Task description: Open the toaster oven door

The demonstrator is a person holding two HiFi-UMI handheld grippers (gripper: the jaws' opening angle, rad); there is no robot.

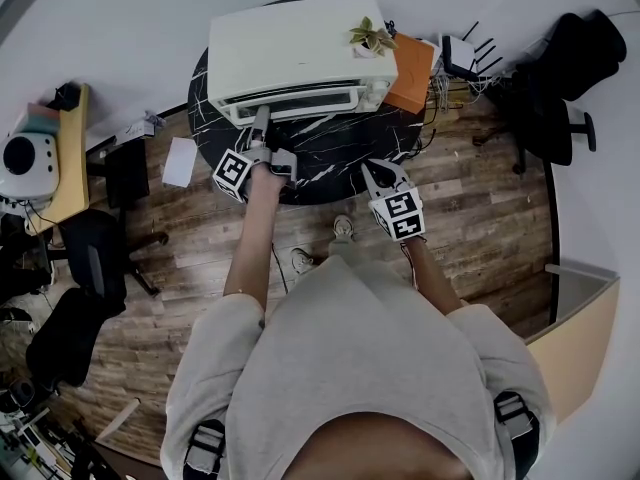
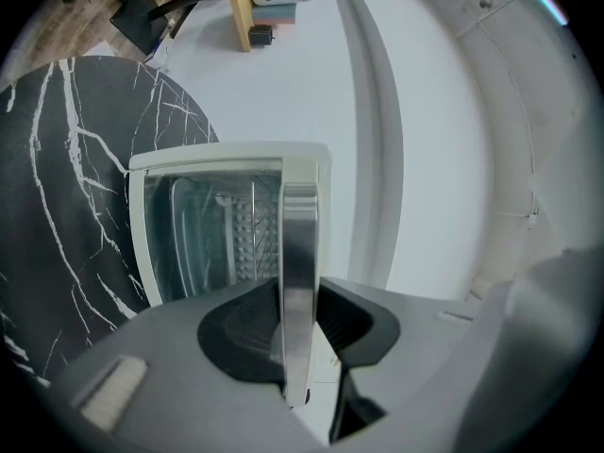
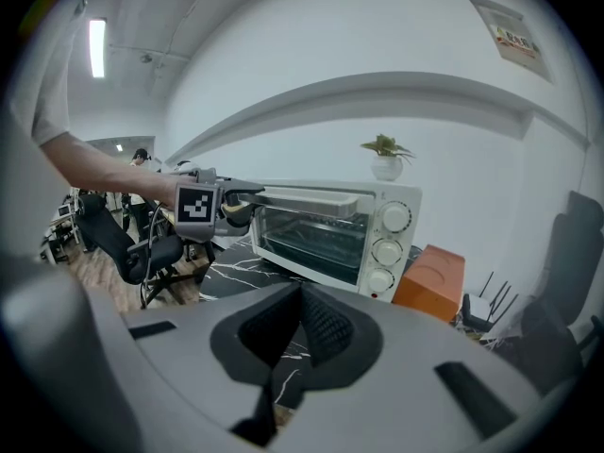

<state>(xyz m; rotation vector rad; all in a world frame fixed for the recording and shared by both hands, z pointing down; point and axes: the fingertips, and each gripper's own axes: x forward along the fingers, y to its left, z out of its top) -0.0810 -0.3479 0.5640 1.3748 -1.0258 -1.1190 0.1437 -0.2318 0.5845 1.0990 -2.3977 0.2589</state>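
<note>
Toaster oven: a white toaster oven (image 1: pixel 300 53) stands at the back of a round black marble table (image 1: pixel 330 158), its front facing the person.
Oven door: the glass door (image 2: pixel 203 234) stands upright against the oven's front, not swung down.
Inside the oven: a wire rack (image 2: pixel 243 239) shows through the glass. Nothing on it can be made out.
Door handle: a flat metal bar (image 2: pixel 299 243) runs along the door's top edge.
Left gripper: the left gripper (image 1: pixel 261 126) reaches level to the door and pinches the handle bar. A dark pad (image 2: pixel 247 324) presses on each side of it.
Right gripper: the right gripper (image 1: pixel 385 176) hangs over the near right edge of the table, well apart from the oven. Its jaws are pressed together with nothing between them.
Controls: three round knobs (image 3: pixel 391 248) sit in a column to the right of the door.
On top of the oven: a small potted plant (image 1: pixel 372 38) stands at the right front corner.
Beside the oven: an orange box (image 1: pixel 412 73) sits just to its right, with a white router (image 1: pixel 460 56) beyond.
</note>
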